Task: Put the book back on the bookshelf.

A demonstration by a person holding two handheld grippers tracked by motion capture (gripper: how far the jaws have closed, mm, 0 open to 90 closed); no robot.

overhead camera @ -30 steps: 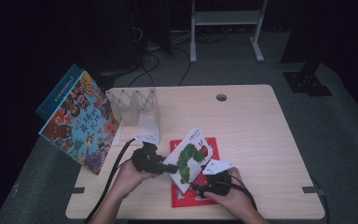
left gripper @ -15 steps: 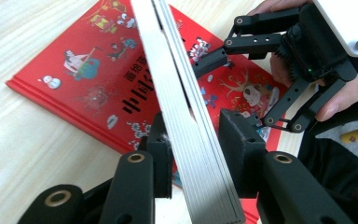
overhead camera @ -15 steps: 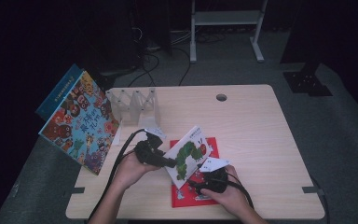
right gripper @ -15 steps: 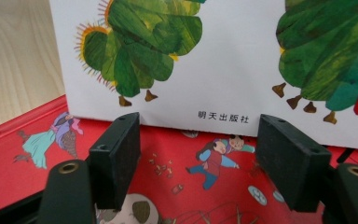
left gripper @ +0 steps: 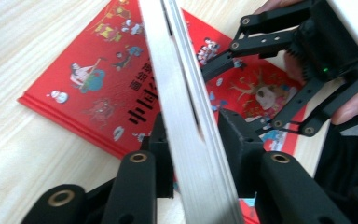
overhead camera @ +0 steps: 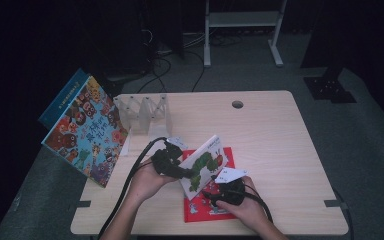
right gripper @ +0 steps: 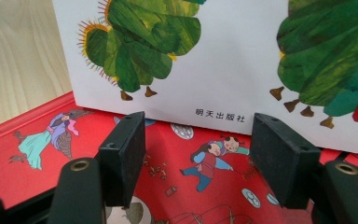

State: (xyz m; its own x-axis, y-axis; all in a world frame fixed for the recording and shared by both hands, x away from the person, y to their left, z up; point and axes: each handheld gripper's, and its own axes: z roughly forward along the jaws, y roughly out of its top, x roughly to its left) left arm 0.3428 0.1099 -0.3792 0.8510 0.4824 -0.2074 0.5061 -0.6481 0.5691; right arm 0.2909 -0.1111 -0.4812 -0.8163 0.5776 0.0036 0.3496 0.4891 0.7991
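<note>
The left gripper (overhead camera: pixel 180 170) pinches the white caterpillar picture book (overhead camera: pixel 203 165) by its page edge; in the left gripper view its two black pads (left gripper: pixel 238 140) press on either side of the stacked pages (left gripper: pixel 186 116), the jaws having just been closing onto them. The book stands tilted up on one long edge, its lower edge resting on the flat red hardcover book (overhead camera: pixel 207 207) that lies on the pale wooden table (overhead camera: pixel 280 140).

The right gripper (overhead camera: pixel 219 195) sits just below that lower edge with its fingers spread, though they have just been narrowing. In the right gripper view the pads (right gripper: pixel 123 149) stand apart with nothing between them, the white cover (right gripper: pixel 223 79) rising straight ahead and the red cover underneath.

So the white book lies directly in front of the right fingers, its long axis running across them, and the left hand is the one carrying it. My guess is the coming move turns on that lower edge: the right fingers must meet it squarely or it slides on the red cover.
</note>
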